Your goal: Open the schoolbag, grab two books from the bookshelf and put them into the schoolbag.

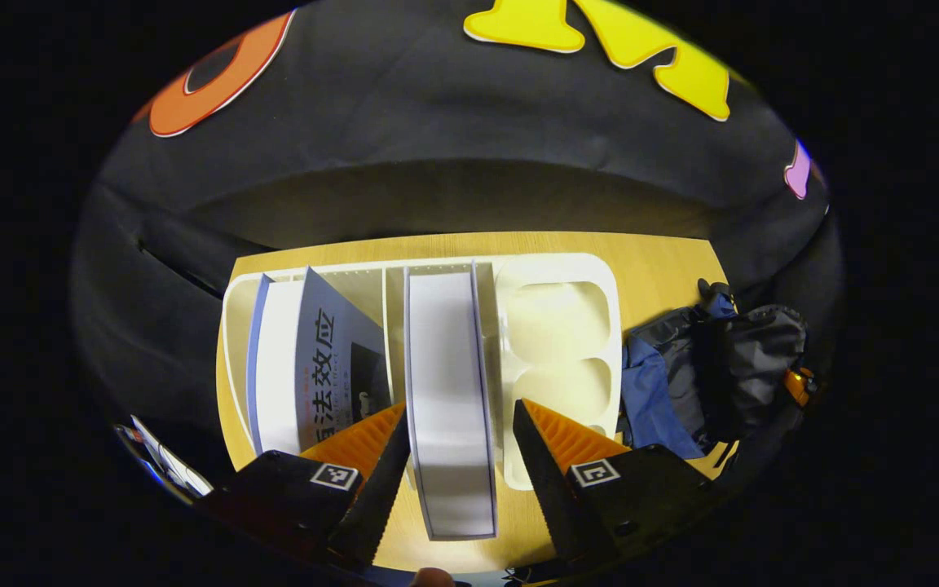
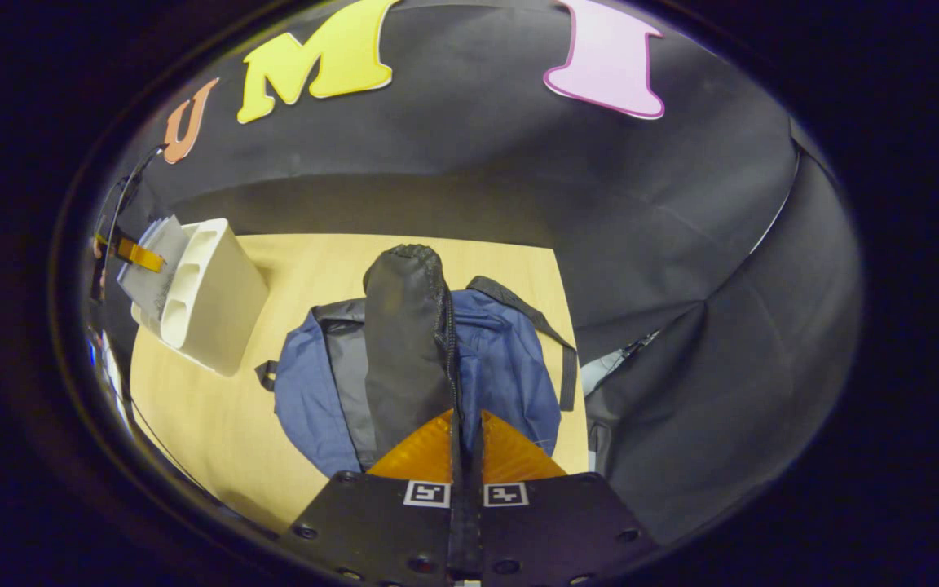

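1. The step in hand looks like the book grab. In the left gripper view the left tongs (image 1: 455, 440) stand apart, one finger on each side of the white-edged book (image 1: 449, 391) that stands in a slot of the white bookshelf (image 1: 592, 285).

2. A gap shows between that book and the right-hand finger; the other finger sits close to the book's face, though I cannot tell whether it touches. So the book is straddled, not clamped.

3. A second book (image 1: 331, 359), with a grey-blue cover, leans in the slot to the left of the first one — it would be the next pick.

4. The right tongs (image 2: 465, 444) are pressed together on a fold of the schoolbag (image 2: 502, 367) — a dark flap runs up from between the fingers. The bag lies on the wooden surface (image 2: 217, 424), just beside the bookshelf's end.

5. My reading: the right side holds the bag's flap up so the mouth stays reachable, though the opening itself is hidden behind the flap.

6. The next move calls for the left fingers to close squarely on the book's faces, then lift it straight up out of the slot so it clears the dividers before it goes across to the bag.

7. The book is tall and thin, so a grip near one end may let it swing — a firm hold seems wise.
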`<state>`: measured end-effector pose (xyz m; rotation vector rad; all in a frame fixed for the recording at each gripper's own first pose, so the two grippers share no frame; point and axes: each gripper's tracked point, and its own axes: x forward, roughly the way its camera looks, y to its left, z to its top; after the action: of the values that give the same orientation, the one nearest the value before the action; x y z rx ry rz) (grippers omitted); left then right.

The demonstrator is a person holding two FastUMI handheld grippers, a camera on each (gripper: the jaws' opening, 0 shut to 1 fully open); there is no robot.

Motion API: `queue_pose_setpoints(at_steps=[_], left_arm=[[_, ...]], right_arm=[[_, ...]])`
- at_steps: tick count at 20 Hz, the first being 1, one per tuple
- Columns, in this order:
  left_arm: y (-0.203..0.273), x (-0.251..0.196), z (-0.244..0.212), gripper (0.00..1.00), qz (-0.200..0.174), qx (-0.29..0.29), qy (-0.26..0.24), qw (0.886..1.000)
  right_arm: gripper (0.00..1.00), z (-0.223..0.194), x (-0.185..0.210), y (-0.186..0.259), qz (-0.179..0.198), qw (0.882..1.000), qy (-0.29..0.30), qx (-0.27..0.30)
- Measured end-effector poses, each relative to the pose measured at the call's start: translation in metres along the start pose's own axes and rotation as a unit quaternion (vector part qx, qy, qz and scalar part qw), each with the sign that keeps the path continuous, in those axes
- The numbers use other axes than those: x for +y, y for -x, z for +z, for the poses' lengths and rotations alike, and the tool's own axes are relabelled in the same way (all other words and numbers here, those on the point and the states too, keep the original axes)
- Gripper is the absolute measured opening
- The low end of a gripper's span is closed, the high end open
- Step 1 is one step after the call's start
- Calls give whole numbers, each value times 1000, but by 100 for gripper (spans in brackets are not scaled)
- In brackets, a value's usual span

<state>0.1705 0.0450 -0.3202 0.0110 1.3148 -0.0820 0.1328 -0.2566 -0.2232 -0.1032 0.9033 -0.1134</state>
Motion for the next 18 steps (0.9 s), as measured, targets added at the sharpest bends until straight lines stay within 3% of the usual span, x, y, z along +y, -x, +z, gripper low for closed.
queue_pose_setpoints(at_steps=[7,8,9,13,18], left_arm=[[-8,3,-9,78,6,33,8,999],[-9,3,-11,75,7,37,9,999],[-9,5,-10,63,11,38,10,999],[-7,8,-11,49,21,43,11,999],[2,16,-17,47,41,45,26,998]], right_arm=[[0,-6,-2,3,2,1000,-13,3],[0,-6,-2,2,2,1000,-12,3],[0,-6,-2,2,2,1000,-13,3],[0,-7,-1,2,4,1000,-19,3],[0,-7,2,3,3,1000,-17,1]])
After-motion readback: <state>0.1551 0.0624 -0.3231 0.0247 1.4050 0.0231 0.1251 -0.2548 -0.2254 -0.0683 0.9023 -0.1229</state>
